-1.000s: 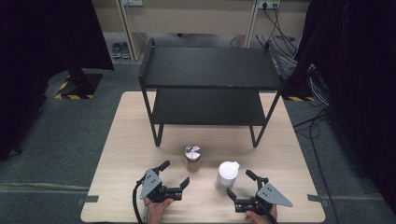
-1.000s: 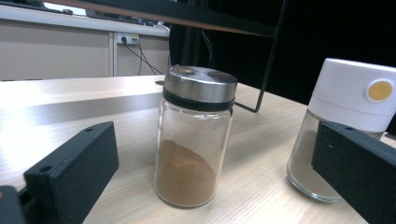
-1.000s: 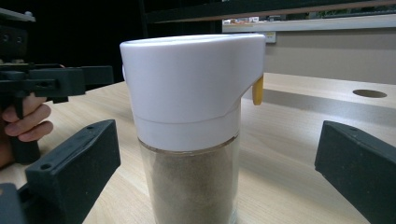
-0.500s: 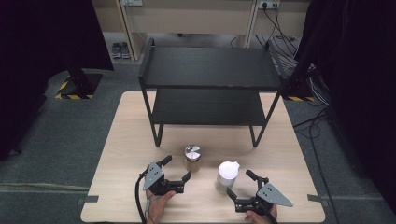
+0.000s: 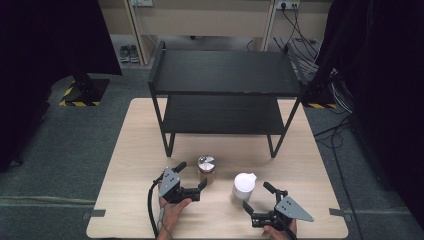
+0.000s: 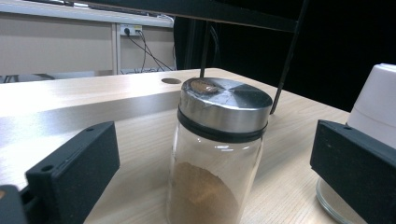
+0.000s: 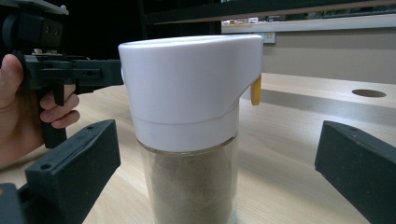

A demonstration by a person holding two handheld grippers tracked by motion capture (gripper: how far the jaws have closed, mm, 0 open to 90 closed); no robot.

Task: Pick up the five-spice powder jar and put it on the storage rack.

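Observation:
A glass jar with a metal lid [image 5: 206, 167] holds brown powder and stands on the table near the front. My left gripper [image 5: 191, 175] is open just left of it. In the left gripper view the jar [image 6: 219, 154] stands between the jaws of my left gripper [image 6: 212, 186], with gaps on both sides. A jar with a white cap [image 5: 243, 187] stands to its right, holding tan powder. My right gripper [image 5: 256, 196] is open beside it. In the right gripper view that jar [image 7: 189, 116] is between the spread jaws of my right gripper [image 7: 215, 182], untouched.
A black two-tier shelf [image 5: 225, 70] stands at the back of the wooden table [image 5: 135, 150], both tiers bare. The white-capped jar [image 6: 378, 107] shows behind the right jaw in the left gripper view. The hand holding the left gripper [image 7: 70, 74] shows in the right gripper view.
My left gripper has moved forward and right until its open jaws flank the metal-lidded jar. The right gripper and both jars have stayed put.

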